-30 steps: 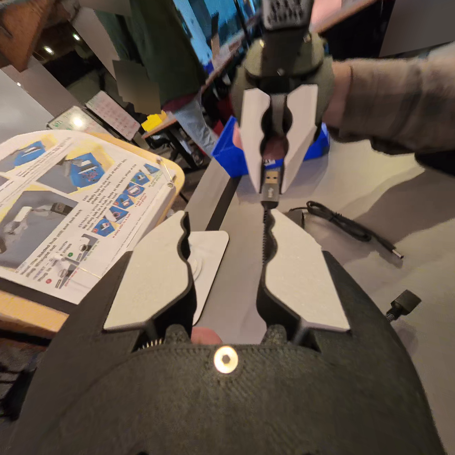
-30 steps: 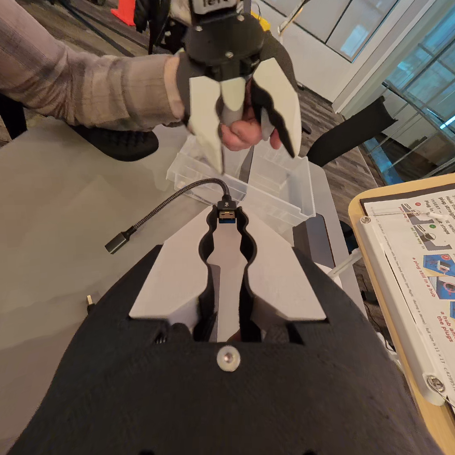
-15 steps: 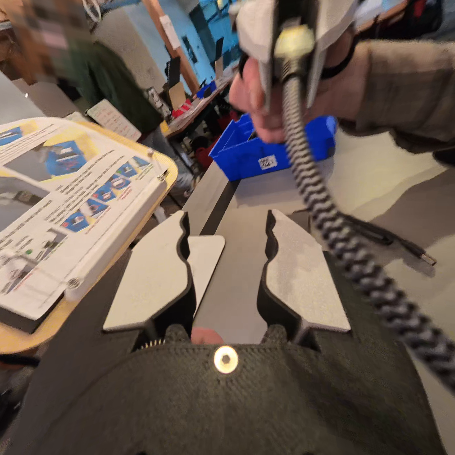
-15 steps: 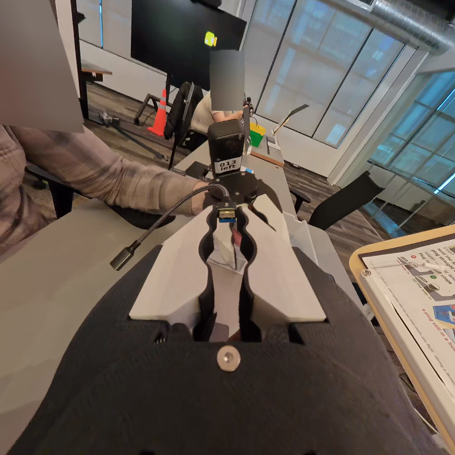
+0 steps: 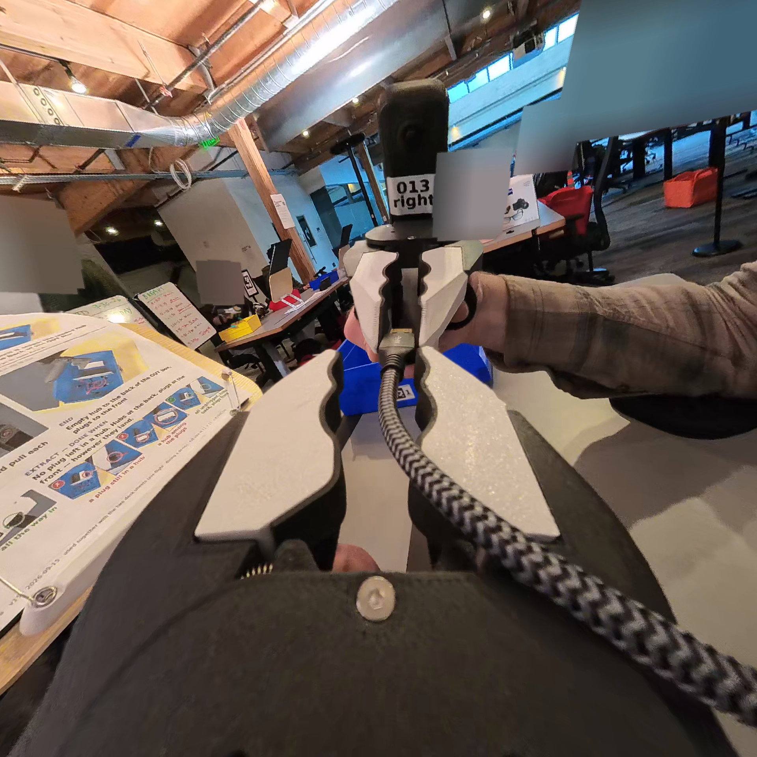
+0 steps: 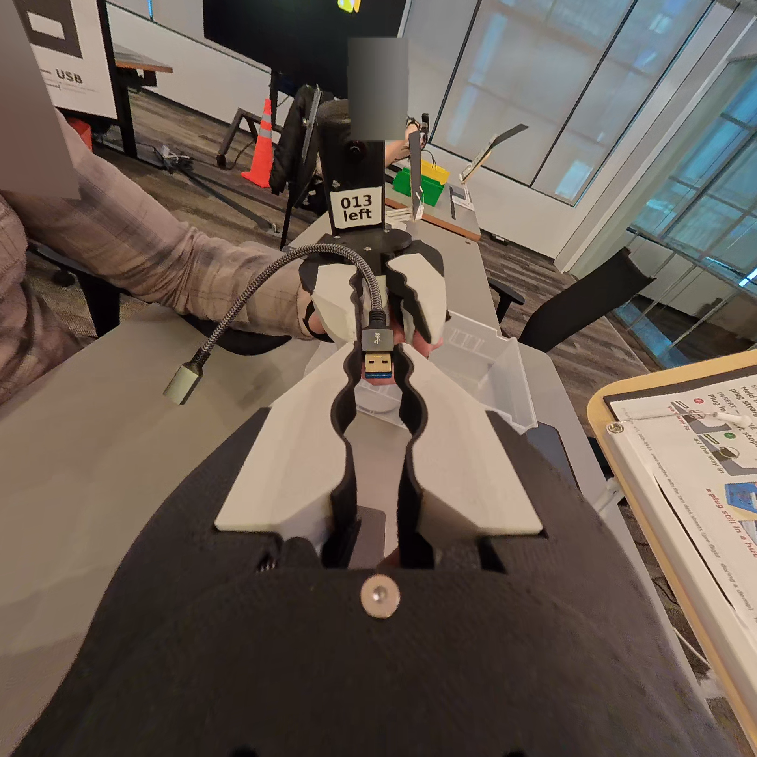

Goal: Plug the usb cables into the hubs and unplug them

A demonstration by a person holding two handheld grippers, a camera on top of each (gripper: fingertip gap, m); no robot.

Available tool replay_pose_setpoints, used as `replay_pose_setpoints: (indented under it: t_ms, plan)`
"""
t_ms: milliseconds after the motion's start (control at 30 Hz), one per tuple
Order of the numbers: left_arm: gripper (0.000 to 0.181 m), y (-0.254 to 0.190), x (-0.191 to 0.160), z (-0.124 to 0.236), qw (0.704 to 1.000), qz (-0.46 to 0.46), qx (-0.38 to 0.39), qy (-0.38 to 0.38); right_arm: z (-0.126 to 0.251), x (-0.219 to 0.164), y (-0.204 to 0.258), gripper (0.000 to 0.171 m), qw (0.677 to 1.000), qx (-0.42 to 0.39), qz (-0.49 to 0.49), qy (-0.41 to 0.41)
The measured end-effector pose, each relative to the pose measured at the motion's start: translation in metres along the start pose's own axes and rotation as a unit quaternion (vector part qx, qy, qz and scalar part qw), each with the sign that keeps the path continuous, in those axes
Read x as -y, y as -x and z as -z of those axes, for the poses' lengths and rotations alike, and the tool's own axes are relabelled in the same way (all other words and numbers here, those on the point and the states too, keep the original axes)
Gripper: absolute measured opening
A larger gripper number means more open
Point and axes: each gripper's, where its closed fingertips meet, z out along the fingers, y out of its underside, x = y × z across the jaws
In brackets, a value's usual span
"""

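The right gripper (image 6: 379,360) pinches the cable plug (image 6: 377,348) between its jaws, held aloft. The left gripper (image 5: 379,364) has its jaws spread around the cord (image 5: 430,454). No hub is visible, so plugging in seems still ahead.

A blue bin (image 5: 364,389) sits just beyond the hand-held gripper's fingertips, an instruction sheet (image 5: 94,430) lies to its left, and a clear plastic tray (image 6: 491,381) rests ahead on the table (image 6: 82,471); an orange cone (image 6: 262,147) stands far off.
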Motion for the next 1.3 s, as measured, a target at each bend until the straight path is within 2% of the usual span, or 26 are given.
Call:
replay_pose_setpoints:
  t_ms: [167,433,533,600,833,1000,1300]
  plan:
    - [0.016,-0.009,0.002,-0.003,1.000,-0.013,-0.013,0.011,0.004,0.000,0.001,0.014,1.000,0.002,-0.005,0.011]
    - [0.017,-0.015,0.007,-0.006,1.000,-0.013,-0.018,0.004,0.006,-0.004,0.006,0.014,0.999,0.011,-0.003,0.034]
    - [0.008,-0.015,0.006,-0.007,1.000,-0.022,-0.010,0.014,0.001,-0.007,0.008,0.013,0.999,0.015,0.003,0.040]
    - [0.008,-0.016,0.007,-0.006,1.000,-0.019,-0.014,0.016,0.001,-0.006,0.008,0.013,0.999,0.016,0.004,0.036]
    - [0.036,-0.015,0.002,-0.002,0.998,-0.027,-0.026,0.047,0.004,-0.003,0.007,0.014,0.999,0.011,0.009,0.036]
    - [0.025,-0.018,-0.001,-0.005,0.998,-0.029,-0.031,0.055,0.003,-0.008,0.008,0.014,0.998,0.008,0.018,0.057]
    - [0.021,-0.021,-0.006,-0.006,0.996,-0.006,-0.045,0.075,0.004,-0.012,0.009,0.014,0.996,0.002,0.030,0.081]
